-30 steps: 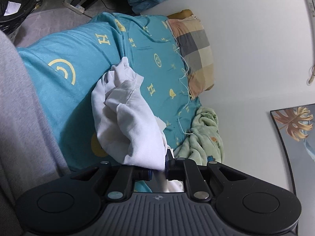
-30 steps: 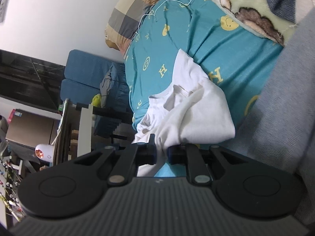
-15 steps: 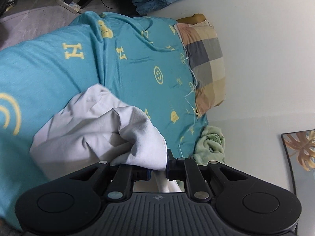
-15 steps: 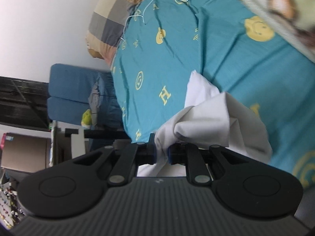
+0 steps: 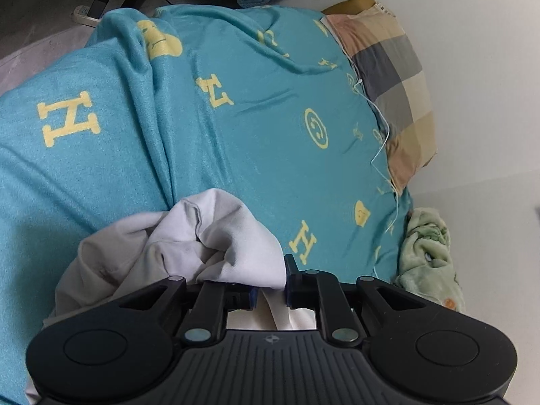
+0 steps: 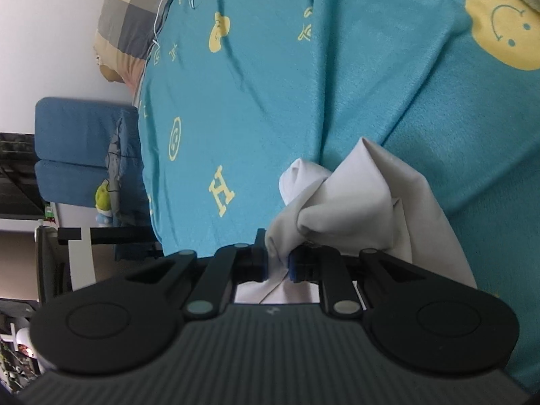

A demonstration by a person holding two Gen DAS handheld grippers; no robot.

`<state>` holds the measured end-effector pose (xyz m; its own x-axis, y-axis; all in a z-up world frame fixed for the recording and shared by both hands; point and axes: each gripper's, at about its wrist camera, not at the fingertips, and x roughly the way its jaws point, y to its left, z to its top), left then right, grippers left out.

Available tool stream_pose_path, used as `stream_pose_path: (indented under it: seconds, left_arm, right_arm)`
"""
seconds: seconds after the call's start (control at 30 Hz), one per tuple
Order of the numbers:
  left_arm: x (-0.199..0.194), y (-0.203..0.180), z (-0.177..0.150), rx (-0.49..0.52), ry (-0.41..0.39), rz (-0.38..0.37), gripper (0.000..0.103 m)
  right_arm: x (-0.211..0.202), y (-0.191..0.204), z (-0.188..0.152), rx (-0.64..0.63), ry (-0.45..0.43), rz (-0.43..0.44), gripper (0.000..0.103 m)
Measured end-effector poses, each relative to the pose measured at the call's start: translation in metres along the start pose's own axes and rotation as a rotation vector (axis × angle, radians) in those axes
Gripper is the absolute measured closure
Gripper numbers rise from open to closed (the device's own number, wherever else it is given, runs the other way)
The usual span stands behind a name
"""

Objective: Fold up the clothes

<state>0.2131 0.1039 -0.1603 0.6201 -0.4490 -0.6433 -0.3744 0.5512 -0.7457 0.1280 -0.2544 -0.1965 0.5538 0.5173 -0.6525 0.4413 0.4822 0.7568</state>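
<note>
A white garment (image 5: 189,246) lies bunched on a teal bed sheet (image 5: 236,128) printed with yellow letters and smiley faces. My left gripper (image 5: 270,290) is shut on a fold of the garment, low over the sheet. The same white garment (image 6: 357,202) shows in the right wrist view, and my right gripper (image 6: 278,263) is shut on another bunched edge of it, close above the sheet (image 6: 303,84). Most of the cloth hangs below and behind both grippers, out of sight.
A checked pillow (image 5: 391,77) lies at the head of the bed by the white wall, also seen in the right wrist view (image 6: 131,27). A green fleece blanket (image 5: 428,246) lies at the bed's right. A blue chair (image 6: 77,155) stands beside the bed.
Both grippers have moved forward and down toward the sheet, carrying the garment. The garment now sits lower and more bunched at the jaws, and the sheet fills more of both views.
</note>
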Motion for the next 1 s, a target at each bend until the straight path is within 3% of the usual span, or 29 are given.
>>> stream_pose_path:
  seconds: [0.13,0.2,0.27,0.33,0.4,0.5,0.67,0.8,1.0]
  left_arm:
    - [-0.003,-0.005,-0.003,0.064,-0.008,0.003,0.079]
    - [-0.009,-0.01,-0.007,0.114,-0.021,-0.006,0.062]
    - [-0.018,-0.017,-0.012,0.172,-0.043,-0.008,0.051]
    - [-0.029,-0.026,-0.018,0.255,-0.058,-0.003,0.044]
    - [-0.037,-0.037,-0.025,0.362,-0.085,0.02,0.037]
    - [-0.041,-0.053,-0.037,0.545,-0.128,0.082,0.037]
    - [-0.021,-0.063,-0.052,0.744,-0.151,0.2,0.037]
    - [-0.004,-0.057,-0.053,0.783,-0.141,0.25,0.037]
    - [0.008,-0.051,-0.052,0.805,-0.128,0.278,0.037]
  right_arm:
    - [-0.003,0.003,-0.002,-0.065,-0.002,0.016,0.086]
    - [-0.007,0.004,-0.004,-0.094,-0.014,0.035,0.082]
    - [-0.012,0.008,-0.009,-0.143,-0.028,0.064,0.071]
    - [-0.017,0.013,-0.014,-0.194,-0.043,0.094,0.042]
    - [-0.024,0.022,-0.018,-0.26,-0.062,0.13,0.031]
    - [-0.036,0.038,-0.025,-0.406,-0.122,0.149,0.031]
    - [-0.033,0.06,-0.035,-0.735,-0.233,0.012,0.035]
    - [-0.002,0.06,-0.027,-0.802,-0.222,-0.108,0.06]
    - [0.026,0.056,-0.025,-0.838,-0.199,-0.156,0.063]
